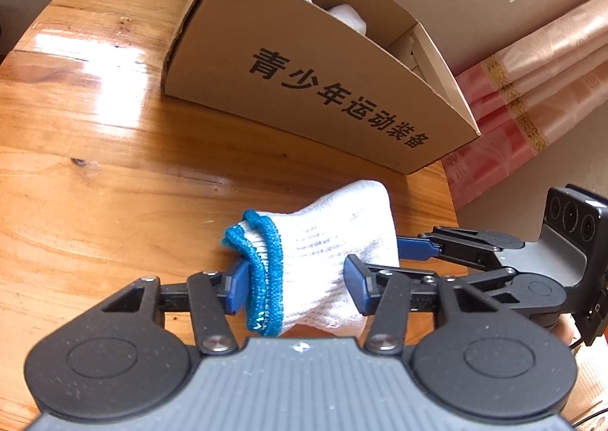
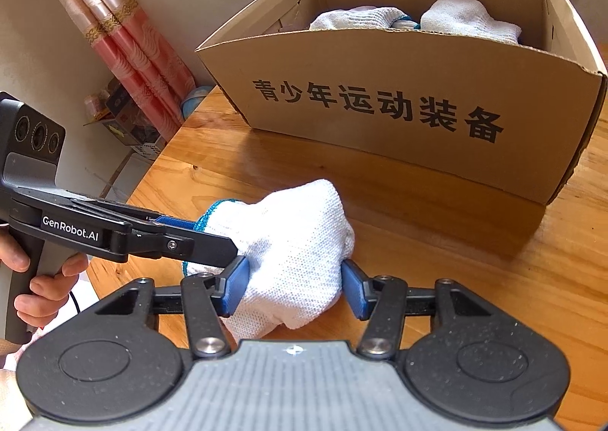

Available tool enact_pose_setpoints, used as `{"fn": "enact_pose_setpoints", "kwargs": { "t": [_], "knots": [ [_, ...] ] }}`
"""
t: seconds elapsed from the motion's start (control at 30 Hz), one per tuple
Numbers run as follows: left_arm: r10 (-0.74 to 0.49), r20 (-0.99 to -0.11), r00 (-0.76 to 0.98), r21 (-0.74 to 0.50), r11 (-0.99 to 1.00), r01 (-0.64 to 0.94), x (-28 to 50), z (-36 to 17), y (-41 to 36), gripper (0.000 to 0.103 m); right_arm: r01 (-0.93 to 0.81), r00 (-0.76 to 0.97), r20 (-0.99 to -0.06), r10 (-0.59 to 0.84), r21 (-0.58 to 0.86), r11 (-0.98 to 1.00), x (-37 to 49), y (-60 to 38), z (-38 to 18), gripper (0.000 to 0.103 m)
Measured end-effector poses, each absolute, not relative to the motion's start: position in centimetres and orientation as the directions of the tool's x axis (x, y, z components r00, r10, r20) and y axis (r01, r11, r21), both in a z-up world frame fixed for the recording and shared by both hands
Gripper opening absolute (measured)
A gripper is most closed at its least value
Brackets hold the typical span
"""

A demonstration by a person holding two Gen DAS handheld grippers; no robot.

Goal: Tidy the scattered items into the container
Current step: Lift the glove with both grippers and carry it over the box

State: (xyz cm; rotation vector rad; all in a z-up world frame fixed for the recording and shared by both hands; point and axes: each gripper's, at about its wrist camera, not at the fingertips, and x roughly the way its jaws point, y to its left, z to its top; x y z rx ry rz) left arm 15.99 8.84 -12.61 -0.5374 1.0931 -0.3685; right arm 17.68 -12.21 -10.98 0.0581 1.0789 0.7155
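Each gripper (image 1: 298,288) has a ribbed grey body flanked by two round black discs, black linkage arms with silver screws, and blue pads (image 2: 233,288). Beside the right gripper (image 2: 292,290), the left gripper's black arm reads "GenRobot.AI" (white lettering), with three round lenses on its housing
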Motion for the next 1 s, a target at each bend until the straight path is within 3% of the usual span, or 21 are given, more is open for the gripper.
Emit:
{"fn": "enact_pose_setpoints", "kwargs": {
  "t": [1.0],
  "knots": [
    [-0.496,-0.686,0.533,-0.518,0.847,0.122,13.2,-5.5,8.0,0.045,-0.568,0.371,-0.721,0.585,0.321,0.758,15.5,-12.8,-5.0,0.059]
  ]
}}
